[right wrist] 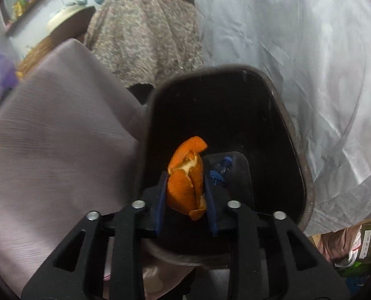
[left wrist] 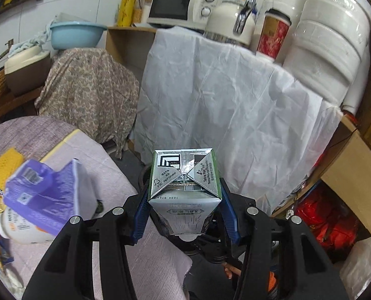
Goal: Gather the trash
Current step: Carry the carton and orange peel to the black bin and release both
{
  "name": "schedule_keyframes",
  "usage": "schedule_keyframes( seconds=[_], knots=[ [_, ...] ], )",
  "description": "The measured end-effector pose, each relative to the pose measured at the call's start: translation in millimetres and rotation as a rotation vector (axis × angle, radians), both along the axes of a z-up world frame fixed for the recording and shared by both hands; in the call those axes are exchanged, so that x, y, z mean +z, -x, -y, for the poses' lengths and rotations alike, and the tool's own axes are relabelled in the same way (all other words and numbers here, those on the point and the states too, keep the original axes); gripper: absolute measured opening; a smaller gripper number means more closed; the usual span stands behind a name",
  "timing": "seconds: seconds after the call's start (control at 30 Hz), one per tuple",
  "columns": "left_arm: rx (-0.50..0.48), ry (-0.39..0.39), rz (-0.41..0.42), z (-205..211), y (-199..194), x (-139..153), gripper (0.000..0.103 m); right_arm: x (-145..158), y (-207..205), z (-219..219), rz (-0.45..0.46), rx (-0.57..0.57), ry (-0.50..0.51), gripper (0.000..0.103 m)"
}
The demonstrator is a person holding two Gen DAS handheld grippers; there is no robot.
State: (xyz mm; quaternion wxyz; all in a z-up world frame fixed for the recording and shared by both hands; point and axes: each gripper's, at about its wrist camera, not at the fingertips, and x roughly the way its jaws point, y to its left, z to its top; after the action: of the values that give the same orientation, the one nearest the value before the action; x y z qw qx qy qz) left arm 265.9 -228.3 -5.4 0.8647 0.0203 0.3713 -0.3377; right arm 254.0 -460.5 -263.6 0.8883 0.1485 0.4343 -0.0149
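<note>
My left gripper (left wrist: 184,207) is shut on a grey and green milk carton (left wrist: 185,187), held bottom-forward beyond the table's edge. A purple carton (left wrist: 50,197) and a white bottle (left wrist: 20,227) lie on the table at the left. My right gripper (right wrist: 185,200) is shut on a piece of orange peel (right wrist: 188,175) and holds it over the open black trash bin (right wrist: 298,155). A plastic bottle with a blue cap (right wrist: 223,166) lies at the bin's bottom.
A mauve tablecloth (right wrist: 47,155) hangs beside the bin on the left. A white sheet (left wrist: 223,100) drapes the shelf behind, a patterned cloth (left wrist: 85,87) covers something to its left. Yellow wrappers (left wrist: 2,170) lie on the table. Red bags (left wrist: 330,220) sit under the shelf.
</note>
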Motion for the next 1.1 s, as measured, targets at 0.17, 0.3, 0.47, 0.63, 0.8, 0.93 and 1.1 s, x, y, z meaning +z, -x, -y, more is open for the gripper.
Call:
schedule_keyframes(
  seconds=[0.17, 0.3, 0.47, 0.63, 0.8, 0.93, 1.1],
  knots=[
    [-0.007, -0.059, -0.039, 27.0, -12.1, -23.3, 0.050, -9.9, 2.3, 9.0, 0.011, -0.027, -0.002, 0.045],
    [-0.006, -0.110, -0.064, 50.0, -21.6, -41.9, 0.050, -1.4, 15.7, 21.7, 0.027, -0.092, -0.001, 0.047],
    [0.001, -0.179, -0.131, 84.5, -38.1, -69.8, 0.050, 9.4, 43.2, 48.9, 0.061, -0.186, 0.012, 0.053],
    [0.019, -0.255, -0.199, 113.4, -49.3, -105.1, 0.050, 6.6, 66.1, 75.8, 0.064, -0.279, -0.012, 0.053],
    [0.036, -0.329, -0.280, 128.9, -60.0, -145.7, 0.050, 4.3, 87.7, 89.3, 0.072, -0.335, -0.032, 0.053],
    [0.030, -0.376, -0.337, 133.7, -65.3, -172.6, 0.051, 8.4, 94.2, 92.0, 0.086, -0.352, -0.016, 0.053],
    [0.052, -0.402, -0.352, 129.9, -67.8, -181.7, 0.053, 22.5, 99.1, 90.3, 0.115, -0.360, 0.038, 0.057]
  ],
)
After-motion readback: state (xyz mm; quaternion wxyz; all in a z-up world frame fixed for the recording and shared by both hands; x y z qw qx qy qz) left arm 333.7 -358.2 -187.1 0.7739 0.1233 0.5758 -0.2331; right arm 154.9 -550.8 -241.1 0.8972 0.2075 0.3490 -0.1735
